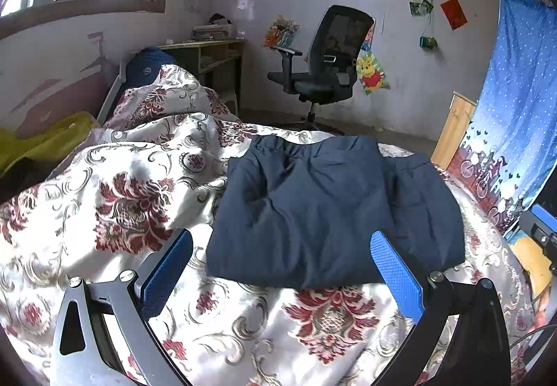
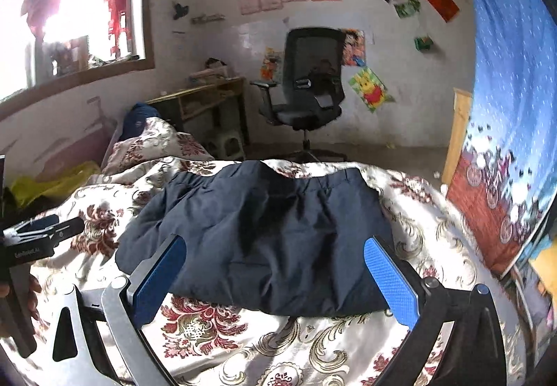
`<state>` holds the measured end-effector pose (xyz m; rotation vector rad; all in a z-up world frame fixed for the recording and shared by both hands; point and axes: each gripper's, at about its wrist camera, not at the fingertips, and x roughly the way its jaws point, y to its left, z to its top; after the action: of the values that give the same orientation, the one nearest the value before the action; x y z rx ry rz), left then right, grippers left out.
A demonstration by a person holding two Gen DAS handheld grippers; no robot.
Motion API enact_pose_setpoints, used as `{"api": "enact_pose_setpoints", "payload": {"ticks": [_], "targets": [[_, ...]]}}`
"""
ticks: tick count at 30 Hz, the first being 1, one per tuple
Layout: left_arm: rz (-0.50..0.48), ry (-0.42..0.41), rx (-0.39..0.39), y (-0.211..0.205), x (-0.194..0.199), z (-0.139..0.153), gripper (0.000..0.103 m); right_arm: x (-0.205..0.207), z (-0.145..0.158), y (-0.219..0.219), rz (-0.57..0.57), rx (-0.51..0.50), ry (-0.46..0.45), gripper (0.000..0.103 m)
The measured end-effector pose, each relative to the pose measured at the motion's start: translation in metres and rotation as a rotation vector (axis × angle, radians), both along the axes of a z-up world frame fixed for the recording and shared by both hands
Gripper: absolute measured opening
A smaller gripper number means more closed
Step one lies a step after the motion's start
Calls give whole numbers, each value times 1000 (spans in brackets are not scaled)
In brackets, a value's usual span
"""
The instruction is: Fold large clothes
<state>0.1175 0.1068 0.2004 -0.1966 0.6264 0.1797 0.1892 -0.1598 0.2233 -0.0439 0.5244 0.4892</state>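
A dark navy garment [image 1: 323, 211] lies folded into a thick rectangle on the flowered bedspread [image 1: 132, 198]; the right wrist view shows the same navy garment [image 2: 264, 232] from slightly to the right. My left gripper [image 1: 282, 253] stands open above the garment's near edge, blue pads wide apart, nothing between them. My right gripper [image 2: 275, 264] is also open, held back from the garment's near edge, touching nothing. The left gripper's body [image 2: 38, 239] and a hand show at the left edge of the right wrist view.
A black office chair [image 1: 320, 69] stands on the floor beyond the bed, beside a wooden desk [image 1: 212, 58]. A blue patterned curtain [image 1: 515, 114] hangs at the right. A yellow-green cloth [image 1: 45, 142] and a bunched quilt with a blue pillow [image 1: 149, 69] lie at the left.
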Motion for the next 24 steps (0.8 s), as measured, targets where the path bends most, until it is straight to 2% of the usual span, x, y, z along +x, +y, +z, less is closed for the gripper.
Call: {"api": "enact_pose_setpoints", "payload": {"ticks": [4,9,13,24], "targets": [[-5,-1,16,-10,-12,-4,100,-13,-4,1,44,17,-18,103],[-13,2,19,-16,-27,-18,100,-19,-22,8,84,14,41,103],[6,-7,87,-18,-33,-26,100,-24,-34,8,87,2,72,103],[-7,42,94,-18,-38,-48,100,-25,-48,7,78,-14,134,103]]}}
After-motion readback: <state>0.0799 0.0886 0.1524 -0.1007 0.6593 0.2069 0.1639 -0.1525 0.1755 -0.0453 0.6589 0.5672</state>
